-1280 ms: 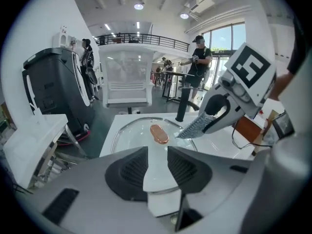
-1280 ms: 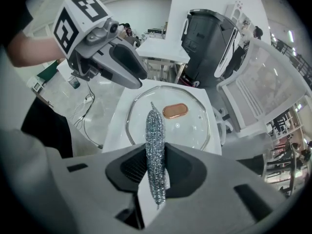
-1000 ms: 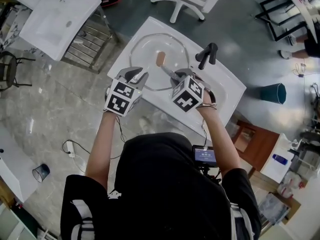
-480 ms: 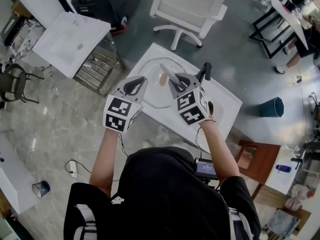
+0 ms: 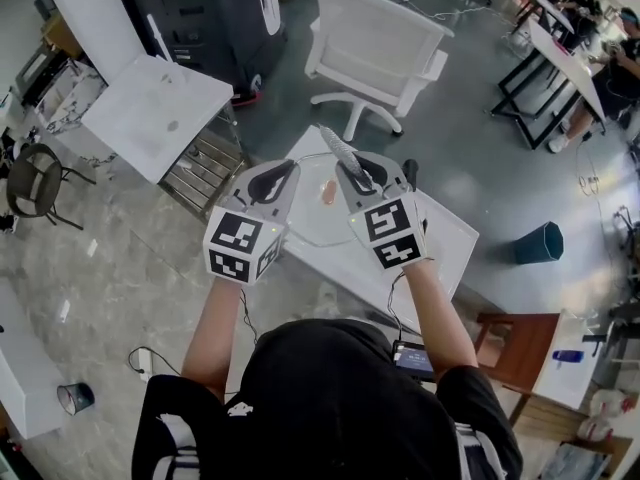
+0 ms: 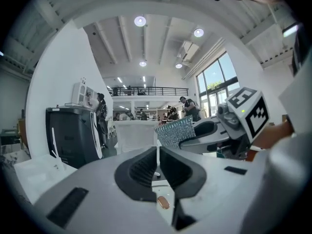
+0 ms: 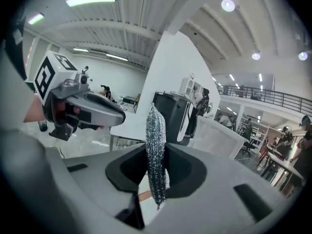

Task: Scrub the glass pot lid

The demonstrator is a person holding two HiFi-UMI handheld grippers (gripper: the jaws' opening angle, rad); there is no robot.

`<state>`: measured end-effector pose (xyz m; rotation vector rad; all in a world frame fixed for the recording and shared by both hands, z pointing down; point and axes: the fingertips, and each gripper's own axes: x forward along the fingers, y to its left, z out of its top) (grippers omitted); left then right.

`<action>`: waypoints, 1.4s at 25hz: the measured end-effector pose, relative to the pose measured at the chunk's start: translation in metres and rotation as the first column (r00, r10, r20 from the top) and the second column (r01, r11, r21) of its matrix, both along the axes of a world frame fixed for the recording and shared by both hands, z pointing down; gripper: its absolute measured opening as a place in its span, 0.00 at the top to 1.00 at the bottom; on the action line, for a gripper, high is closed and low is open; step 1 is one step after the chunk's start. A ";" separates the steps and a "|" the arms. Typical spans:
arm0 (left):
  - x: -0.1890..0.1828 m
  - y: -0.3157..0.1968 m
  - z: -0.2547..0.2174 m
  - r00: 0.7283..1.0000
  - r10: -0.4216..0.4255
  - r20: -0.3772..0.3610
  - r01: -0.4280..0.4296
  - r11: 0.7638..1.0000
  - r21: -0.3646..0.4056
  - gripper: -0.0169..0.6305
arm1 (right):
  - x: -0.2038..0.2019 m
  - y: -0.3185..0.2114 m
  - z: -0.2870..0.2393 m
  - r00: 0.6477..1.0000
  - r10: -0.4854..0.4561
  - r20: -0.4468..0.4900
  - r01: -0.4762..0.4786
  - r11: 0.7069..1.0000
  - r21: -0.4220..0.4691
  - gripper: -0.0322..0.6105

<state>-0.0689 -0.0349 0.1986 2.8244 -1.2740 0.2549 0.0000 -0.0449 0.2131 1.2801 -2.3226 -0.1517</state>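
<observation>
Above white tabletop [image 5: 445, 233] bearing glass pot lid [image 5: 315, 223]: left gripper [image 5: 277, 173], jaws clenched on nothing; right gripper [image 5: 362, 175], jaws grasping glittery silver scrubbing pad [image 5: 335, 146].

I'm looking into a big open lab hall: white worktables [image 5: 160, 108], a white chair [image 5: 375, 46], ceiling lamps [image 6: 140, 21], tall windows [image 6: 217, 77], a railed mezzanine [image 6: 141, 90].
</observation>
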 end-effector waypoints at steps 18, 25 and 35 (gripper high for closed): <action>-0.007 -0.011 -0.063 0.995 -0.098 -0.031 0.102 0.977 0.187 0.95 | 0.003 -0.005 -0.073 0.987 0.023 0.159 -0.047 0.987 0.152 0.84; -0.005 -0.011 -0.063 0.995 -0.090 -0.041 0.096 0.979 0.181 0.95 | 0.005 -0.010 -0.075 0.984 0.023 0.179 -0.051 0.986 0.157 0.84; 0.000 -0.012 -0.061 0.996 -0.081 -0.045 0.087 0.983 0.162 0.95 | 0.005 -0.013 -0.070 0.984 0.024 0.178 -0.051 0.987 0.152 0.84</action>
